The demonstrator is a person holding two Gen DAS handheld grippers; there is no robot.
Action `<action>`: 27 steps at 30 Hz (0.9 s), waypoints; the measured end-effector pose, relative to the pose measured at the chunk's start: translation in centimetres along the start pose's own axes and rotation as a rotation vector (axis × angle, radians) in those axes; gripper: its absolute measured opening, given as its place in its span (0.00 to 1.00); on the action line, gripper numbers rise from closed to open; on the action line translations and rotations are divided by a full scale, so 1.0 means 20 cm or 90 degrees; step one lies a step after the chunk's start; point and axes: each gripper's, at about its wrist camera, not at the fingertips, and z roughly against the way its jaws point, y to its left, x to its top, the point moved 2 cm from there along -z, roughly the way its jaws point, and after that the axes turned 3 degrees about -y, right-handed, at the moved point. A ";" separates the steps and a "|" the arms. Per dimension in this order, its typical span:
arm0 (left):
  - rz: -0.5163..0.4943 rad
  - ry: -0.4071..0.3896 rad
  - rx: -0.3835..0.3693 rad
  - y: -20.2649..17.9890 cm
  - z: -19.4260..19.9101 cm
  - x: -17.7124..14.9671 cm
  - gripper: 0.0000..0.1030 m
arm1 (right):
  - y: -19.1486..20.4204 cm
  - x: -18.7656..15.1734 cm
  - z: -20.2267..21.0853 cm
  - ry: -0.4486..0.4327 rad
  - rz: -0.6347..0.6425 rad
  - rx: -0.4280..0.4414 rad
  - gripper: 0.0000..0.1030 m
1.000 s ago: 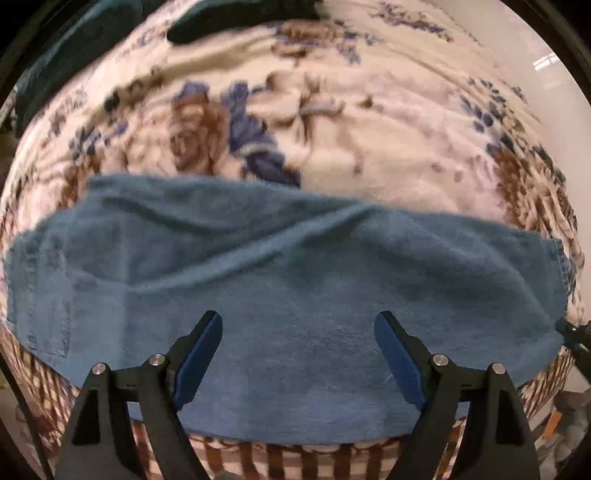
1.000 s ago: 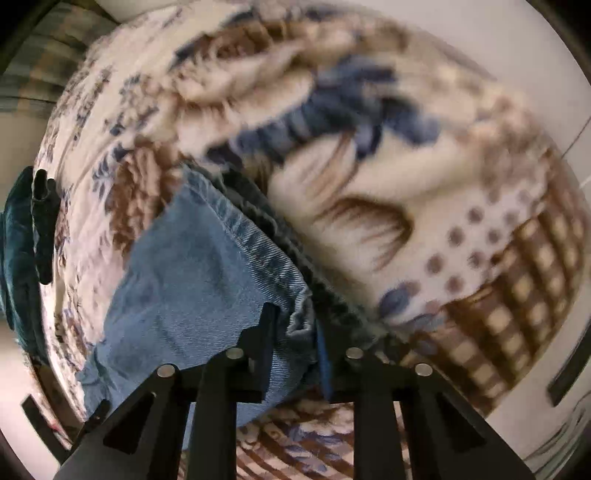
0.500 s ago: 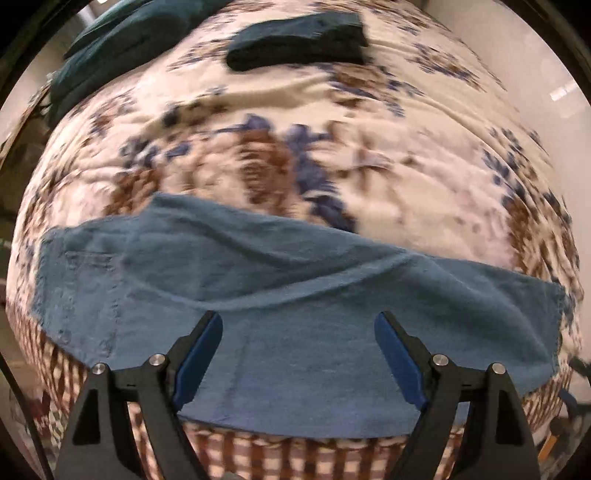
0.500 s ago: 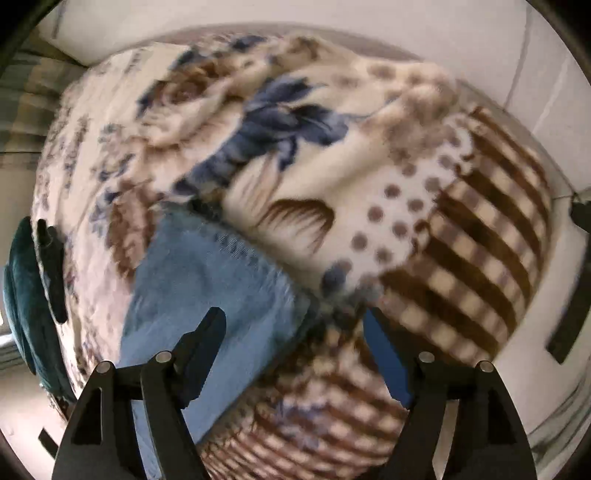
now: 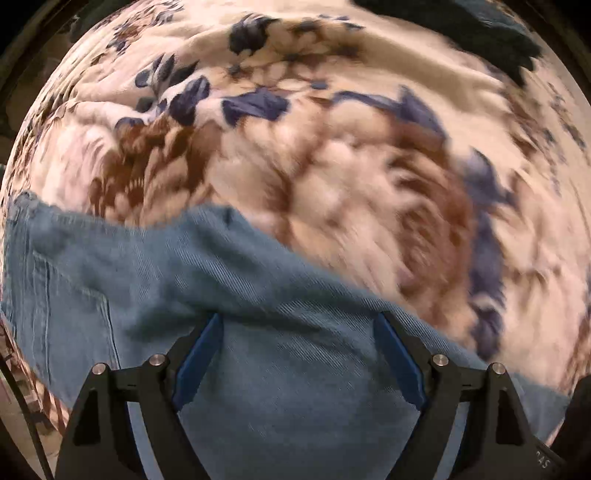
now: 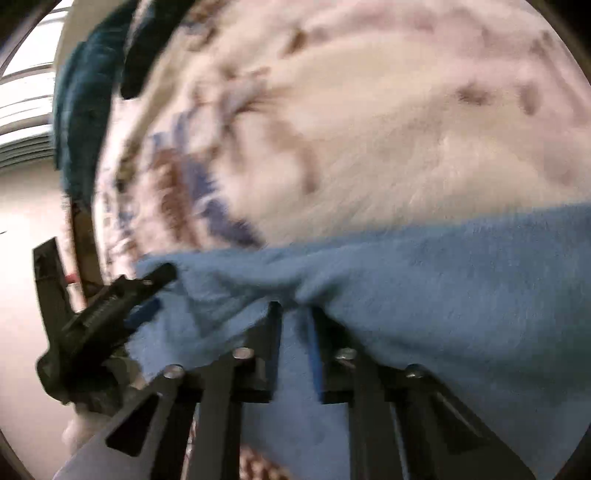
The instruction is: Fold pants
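Note:
Blue denim pants (image 5: 155, 280) lie folded lengthwise on a floral blanket (image 5: 332, 155). My left gripper (image 5: 297, 325) is open, its blue-padded fingers low over the denim near the seat, with a back pocket to the left. In the right wrist view the pants (image 6: 461, 266) bunch up at my right gripper (image 6: 295, 314), which is shut on a pinched ridge of denim. The left gripper (image 6: 147, 291) also shows there at the left, by the pants' edge. Both views are blurred by motion.
Dark teal folded clothes lie at the blanket's far side (image 5: 491, 29), also seen in the right wrist view (image 6: 85, 96). The blanket's checked brown border hangs at the near edge (image 5: 44, 398). Pale floor lies beyond the bed (image 6: 26, 258).
My right gripper opened and let go of the hem, moved along the pants toward the left gripper, and has shut on the denim's middle. My left gripper has dropped closer and shifted left.

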 end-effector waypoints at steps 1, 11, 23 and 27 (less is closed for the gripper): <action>0.007 0.005 -0.006 0.01 -0.02 0.01 0.82 | -0.06 0.01 0.00 -0.007 -0.029 0.015 0.00; -0.045 -0.057 -0.001 -0.03 0.17 -0.09 0.82 | -0.13 0.05 0.10 -0.024 -0.044 -0.006 0.09; -0.276 -0.109 -0.081 -0.58 0.60 -0.77 0.93 | -0.95 -0.64 0.86 -0.223 -0.276 -0.084 0.96; -0.292 -0.098 -0.097 -0.70 0.63 -0.86 0.93 | -1.26 -0.67 0.77 -0.258 -0.328 0.020 0.93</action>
